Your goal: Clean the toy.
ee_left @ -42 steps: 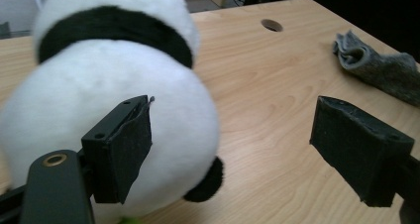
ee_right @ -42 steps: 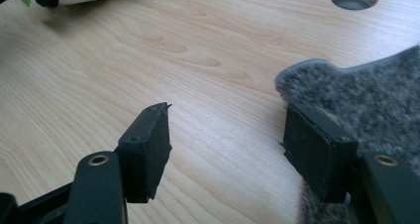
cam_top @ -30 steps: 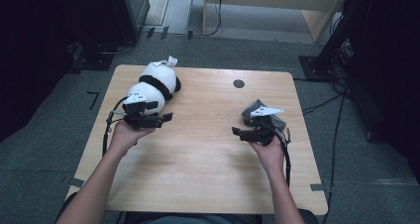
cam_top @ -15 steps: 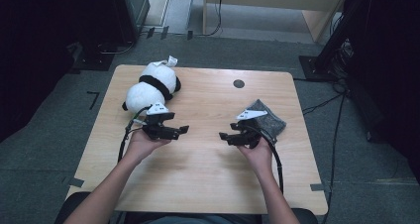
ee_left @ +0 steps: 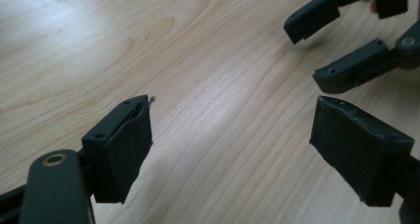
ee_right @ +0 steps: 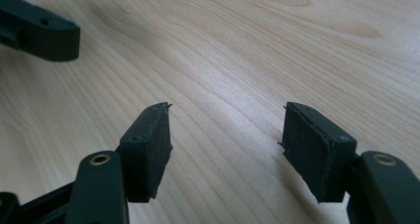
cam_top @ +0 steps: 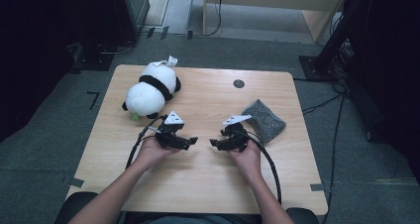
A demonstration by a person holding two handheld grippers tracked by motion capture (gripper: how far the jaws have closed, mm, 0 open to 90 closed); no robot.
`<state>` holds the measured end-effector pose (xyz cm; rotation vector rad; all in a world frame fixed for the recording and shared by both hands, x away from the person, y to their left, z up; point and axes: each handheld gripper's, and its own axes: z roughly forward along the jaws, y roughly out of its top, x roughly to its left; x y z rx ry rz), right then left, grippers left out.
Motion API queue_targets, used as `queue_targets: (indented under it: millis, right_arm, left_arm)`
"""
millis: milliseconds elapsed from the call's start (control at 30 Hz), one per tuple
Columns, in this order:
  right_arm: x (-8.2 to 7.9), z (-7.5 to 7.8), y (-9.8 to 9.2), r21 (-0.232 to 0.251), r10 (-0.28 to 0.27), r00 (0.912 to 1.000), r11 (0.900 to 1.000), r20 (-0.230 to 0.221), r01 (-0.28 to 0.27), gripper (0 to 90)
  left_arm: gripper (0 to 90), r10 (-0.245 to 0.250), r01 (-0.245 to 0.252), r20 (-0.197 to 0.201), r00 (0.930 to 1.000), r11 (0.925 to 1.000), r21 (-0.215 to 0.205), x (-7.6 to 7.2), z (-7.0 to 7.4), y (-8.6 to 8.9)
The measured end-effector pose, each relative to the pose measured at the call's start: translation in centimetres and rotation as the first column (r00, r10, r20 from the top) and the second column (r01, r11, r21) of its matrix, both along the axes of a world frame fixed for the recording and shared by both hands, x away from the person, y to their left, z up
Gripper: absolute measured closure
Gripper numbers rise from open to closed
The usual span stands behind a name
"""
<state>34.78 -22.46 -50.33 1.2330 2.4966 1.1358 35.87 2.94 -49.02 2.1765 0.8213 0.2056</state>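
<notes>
A black-and-white panda plush (cam_top: 148,89) lies on its side at the back left of the wooden table (cam_top: 208,184). A grey felt pouch (cam_top: 265,119) lies at the right. My left gripper (cam_top: 191,141) (ee_left: 233,144) hovers low over bare wood near the table's middle, open, with nothing between its pads. My right gripper (cam_top: 214,143) (ee_right: 228,144) faces it tip to tip a short gap away, also open and empty. In the left gripper view the right gripper's fingers (ee_left: 352,70) show at the upper right. One finger of the left gripper (ee_right: 42,33) shows at the upper left of the right gripper view.
A small dark round mark (cam_top: 238,84) sits near the table's back edge. Black cables (cam_top: 270,164) trail from both grippers across the table toward the person. Dark equipment stands and floor cables surround the table.
Both hands came down and inward toward the table's middle. The left gripper left the panda's side and the right one drew off the grey pouch; their tips now nearly meet.
</notes>
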Motion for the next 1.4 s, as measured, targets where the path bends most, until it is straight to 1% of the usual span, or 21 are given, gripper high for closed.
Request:
queue_targets:
  millis: [100,133,167,267,300,400,433,500,533,600,633,733,867,900,967,1067,1167,1400]
  right_arm:
    - [0.2,-0.5,0.2,-0.003,-0.02,0.9998,1.0,0.001,0.02,36.1]
    - [0.2,-0.6,0.2,-0.007,-0.025,0.9997,1.0,0.003,0.025,36.1]
    - [0.2,-0.8,0.2,-0.009,-0.028,0.9994,1.0,0.019,0.028,36.4]
    - [0.2,-0.9,0.3,-0.01,-0.042,0.9984,0.999,0.038,0.043,36.3]
    - [0.2,-1.0,0.4,-0.012,-0.049,0.9976,0.999,0.05,0.05,35.8]
    - [0.1,-1.1,0.4,-0.013,-0.053,0.9962,0.998,0.069,0.054,34.9]
    - [0.1,-1.1,0.4,-0.017,-0.059,0.9956,0.998,0.073,0.061,34.9]
    - [-0.2,-1.5,0.3,-0.005,-0.086,0.9905,0.996,0.107,0.087,34.8]
    - [-0.4,-1.6,0.2,0.001,-0.092,0.988,0.996,0.124,0.093,34.8]
    - [-0.5,-1.8,0.3,-0.003,-0.093,0.9847,0.996,0.147,0.094,34.3]
    - [-0.5,-1.8,0.4,-0.012,-0.092,0.9842,0.995,0.151,0.095,33.9]
    - [-0.5,-1.8,0.6,-0.032,-0.09,0.9827,0.995,0.162,0.096,32.5]
    - [-0.5,-1.9,1.0,-0.044,-0.083,0.9832,0.995,0.162,0.091,26.7]
    - [-0.6,-1.9,1.1,-0.052,-0.079,0.9833,0.995,0.164,0.089,26.6]
    - [-0.8,-1.9,1.4,-0.072,-0.089,0.9805,0.992,0.175,0.103,25.4]
    - [-0.8,-1.9,1.4,-0.072,-0.091,0.9804,0.992,0.174,0.105,25.4]
    - [-0.8,-1.9,1.4,-0.072,-0.091,0.9803,0.992,0.175,0.105,25.4]
    - [-0.8,-1.9,1.4,-0.071,-0.091,0.98,0.992,0.177,0.105,25.3]
  left_arm:
    - [16.2,0.004,-0.004,-0.016,0.9999,0.9995,0.031,0.2,-0.8,-0.1]
    - [16.2,0.005,-0.005,-0.016,0.9999,0.9994,0.033,0.3,-1.2,-0.2]
    - [16.5,0.007,-0.006,-0.016,0.9998,0.9992,0.039,0.3,-1.4,-0.2]
    - [17.1,0.016,-0.014,-0.036,0.9992,0.9987,0.049,0.5,-2.1,-0.2]
    - [17.1,0.018,-0.016,-0.028,0.9995,0.9988,0.046,0.5,-2.2,-0.2]
    - [17.1,0.021,-0.02,-0.023,0.9995,0.9989,0.041,0.5,-2.3,-0.1]
    - [17.1,0.018,-0.017,-0.01,0.9998,0.9989,0.045,0.4,-2.4,-0.1]
    - [17.1,0.015,-0.016,0.025,0.9996,0.9984,0.055,0.2,-2.6,-0.1]
    - [17.1,0.017,-0.019,0.036,0.9992,0.9979,0.062,0.1,-2.7,0.0]
    - [17.1,0.028,-0.031,0.038,0.9989,0.9976,0.061,0.2,-2.7,0.0]
    - [17.1,0.035,-0.037,0.044,0.9984,0.9976,0.059,0.2,-2.7,0.0]
    - [17.1,0.037,-0.041,0.053,0.9979,0.9968,0.068,0.2,-2.8,-0.1]
    - [17.1,0.036,-0.042,0.064,0.9973,0.9955,0.085,0.1,-2.8,-0.2]
    - [17.0,0.035,-0.041,0.068,0.9971,0.9951,0.089,0.1,-2.8,-0.3]
    - [17.0,0.035,-0.041,0.068,0.9971,0.9951,0.09,0.1,-2.8,-0.3]
    - [17.0,0.035,-0.041,0.068,0.9971,0.995,0.091,0.1,-2.8,-0.3]
    - [17.0,0.035,-0.042,0.074,0.9966,0.9941,0.1,0.0,-2.8,-0.4]
    - [16.9,0.036,-0.043,0.074,0.9966,0.9942,0.098,0.0,-2.8,-0.4]
